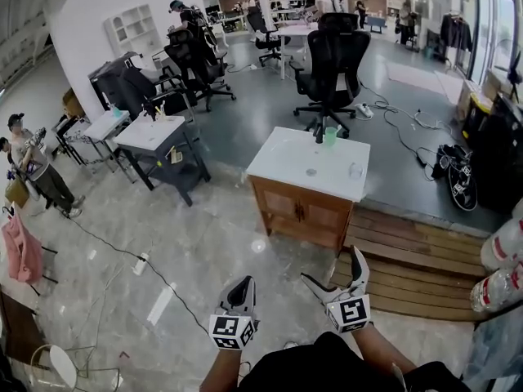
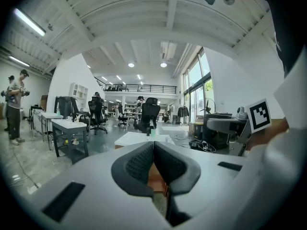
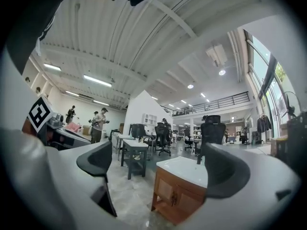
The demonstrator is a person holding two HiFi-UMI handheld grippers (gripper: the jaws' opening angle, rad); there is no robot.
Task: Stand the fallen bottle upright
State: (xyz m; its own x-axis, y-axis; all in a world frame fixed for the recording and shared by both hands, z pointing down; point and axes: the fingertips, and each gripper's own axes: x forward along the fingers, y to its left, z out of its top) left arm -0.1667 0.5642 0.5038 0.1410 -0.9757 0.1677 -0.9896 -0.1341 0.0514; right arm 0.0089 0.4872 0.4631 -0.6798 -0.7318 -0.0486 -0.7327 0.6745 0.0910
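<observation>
My left gripper (image 1: 242,286) was clenched on nothing, its pads pressed together. It sat low at about seven o'clock of the wooden cabinet (image 1: 298,211), and I judged it was only a spare hand here. The cabinet stood at twelve o'clock, well apart from both tools. A dark upright bottle (image 1: 319,134) and a green one (image 1: 331,135) stood at its far edge. My right gripper (image 1: 333,268) had its fingers spread wide and empty, pointed level at the cabinet, readied for the grab as I saw it. The fallen bottle (image 1: 355,171) seemed to be the small clear thing lying near the top's right edge, at one o'clock of that gripper. It was too small to be sure.
</observation>
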